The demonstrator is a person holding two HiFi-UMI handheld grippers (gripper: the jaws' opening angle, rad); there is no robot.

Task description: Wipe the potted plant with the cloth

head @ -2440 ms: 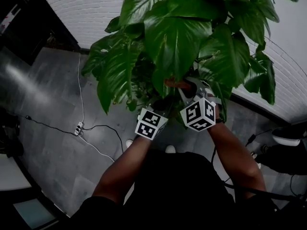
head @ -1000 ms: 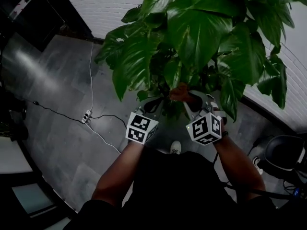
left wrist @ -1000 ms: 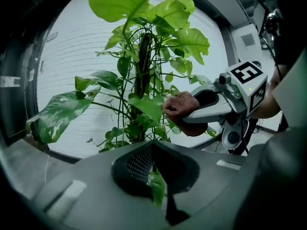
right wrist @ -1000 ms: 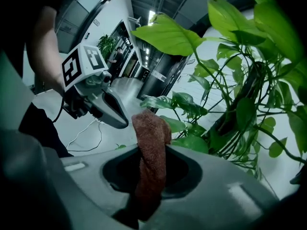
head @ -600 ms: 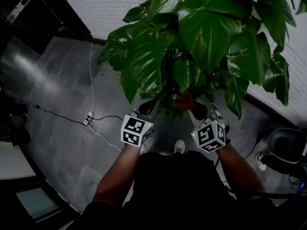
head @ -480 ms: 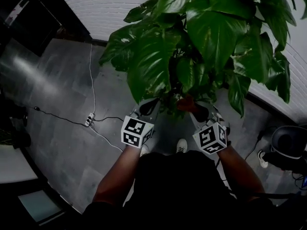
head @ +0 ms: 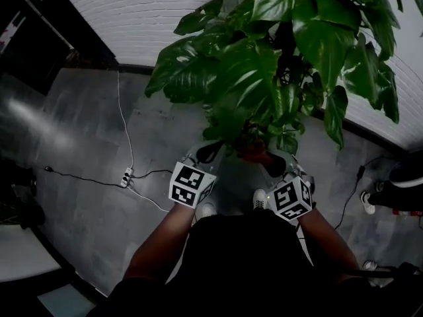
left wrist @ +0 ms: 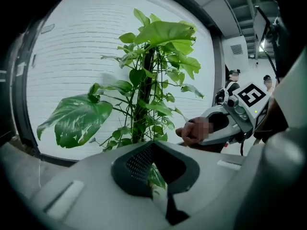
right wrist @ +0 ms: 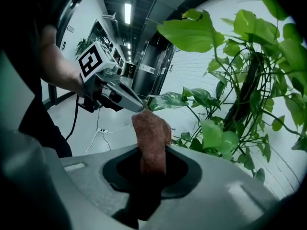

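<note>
The potted plant point(head: 264, 65) fills the upper right of the head view with big glossy leaves on a dark central pole point(left wrist: 144, 99). My right gripper point(head: 268, 158) is shut on a reddish-brown cloth point(head: 253, 152), which stands up out of its jaws point(right wrist: 151, 133) close to the lower foliage. My left gripper point(head: 210, 152) is beside it on the left. In the right gripper view the left gripper's tip point(right wrist: 143, 108) closes to a point on the end of a small variegated leaf point(right wrist: 168, 100). A green sliver of leaf shows in the left gripper point(left wrist: 156, 174).
A white cable and a power strip point(head: 125, 176) and a black cable point(head: 73, 174) lie on the grey floor at the left. A white brick wall point(head: 132, 12) stands behind the plant. My shoes point(head: 205, 210) are below the grippers. Dark equipment point(head: 406, 177) sits at the right.
Both grippers have come down from the large upper leaves to the low foliage near the stem. The plant now sits higher in the head view. The cloth stays in the right gripper.
</note>
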